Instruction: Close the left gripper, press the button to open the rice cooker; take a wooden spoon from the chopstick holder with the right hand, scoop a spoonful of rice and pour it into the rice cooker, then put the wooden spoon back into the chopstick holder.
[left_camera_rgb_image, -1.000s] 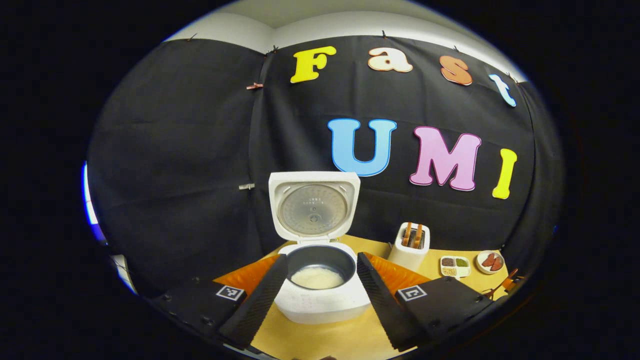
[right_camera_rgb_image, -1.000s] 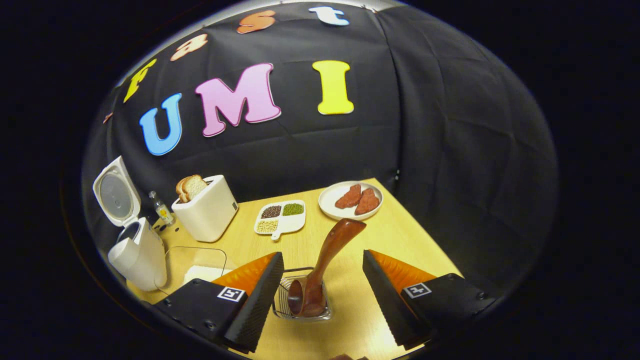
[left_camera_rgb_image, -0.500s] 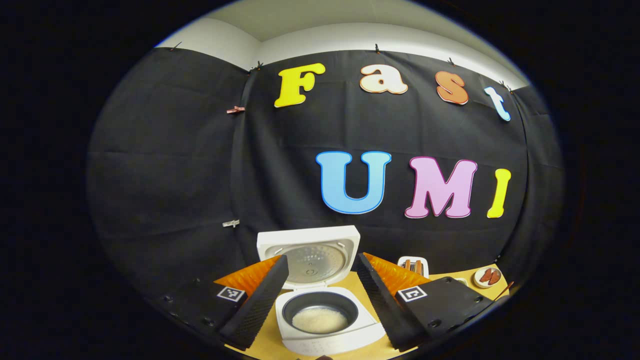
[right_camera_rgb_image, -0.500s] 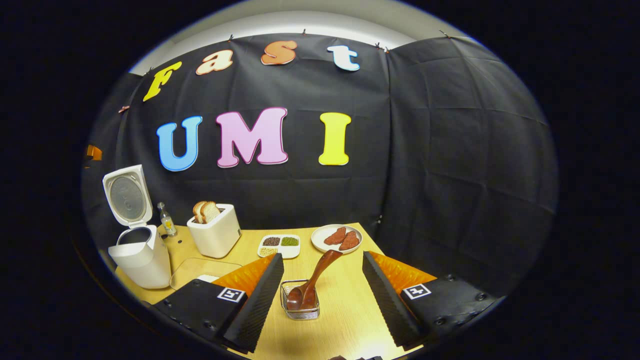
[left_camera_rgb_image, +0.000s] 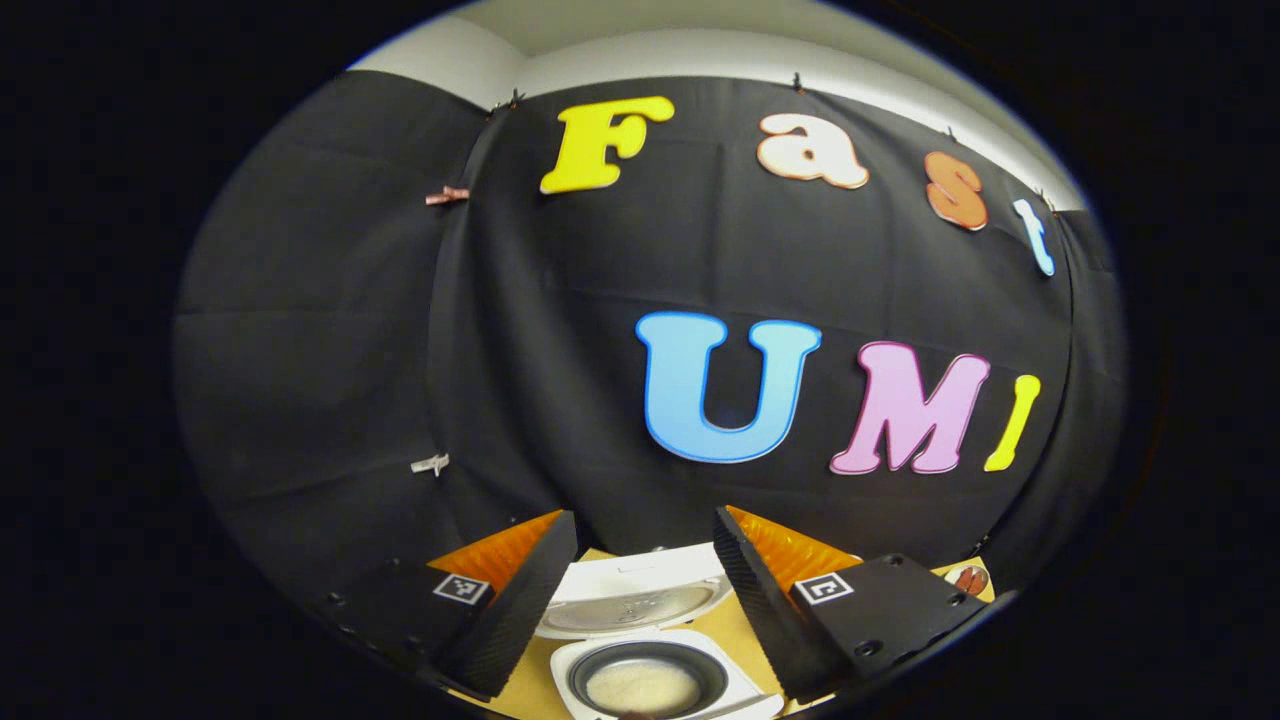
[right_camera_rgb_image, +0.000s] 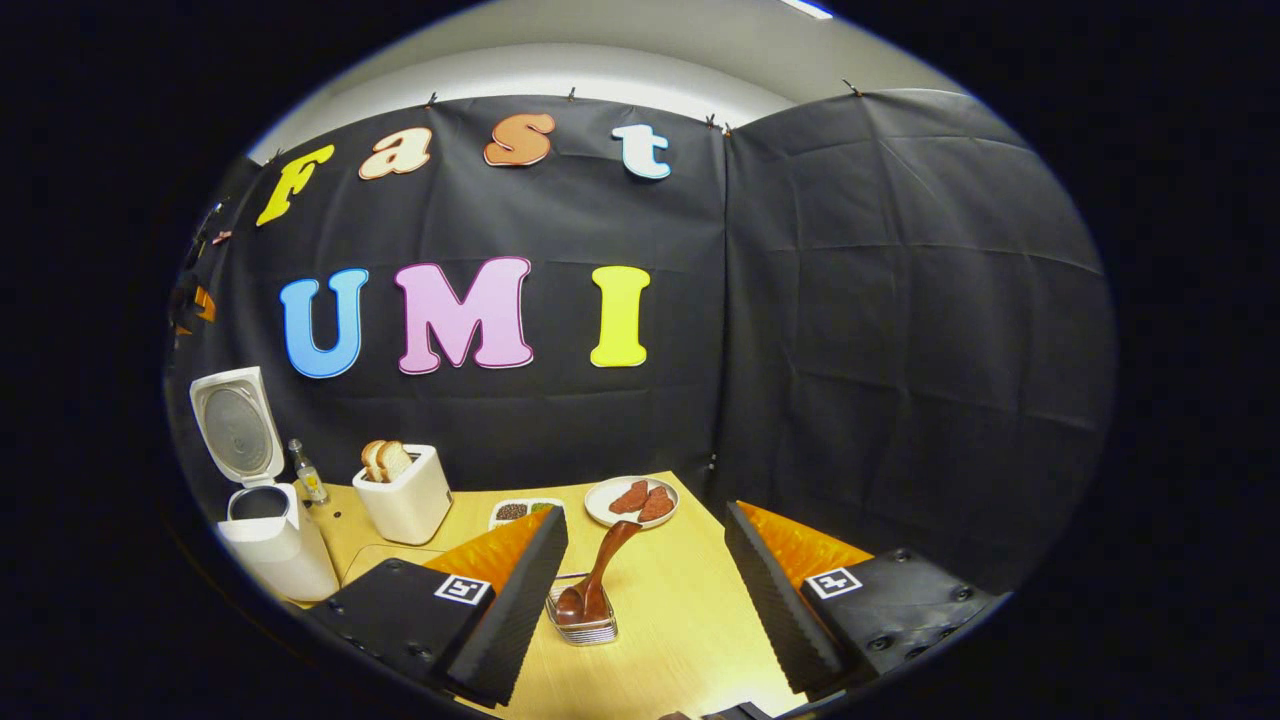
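Left gripper (left_camera_rgb_image: 645, 590) released, fingers spread, empty, poised above the rice cooker (left_camera_rgb_image: 650, 680), lid up, white rice in the pot just below and between the fingertips. Right gripper (right_camera_rgb_image: 645, 590) likewise released and empty; chopstick holder (right_camera_rgb_image: 583, 625) on the worktop (right_camera_rgb_image: 680, 620) between its fingers, ahead, wooden spoon (right_camera_rgb_image: 598, 575) standing tilted inside, handle leaning away toward a plate (right_camera_rgb_image: 632, 501).

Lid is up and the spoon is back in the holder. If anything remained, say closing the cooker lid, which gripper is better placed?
Left, probably. The left gripper is open, with the rice cooker and its raised lid right before its fingers. The right gripper, also open, faces the wooden spoon in the chopstick holder.
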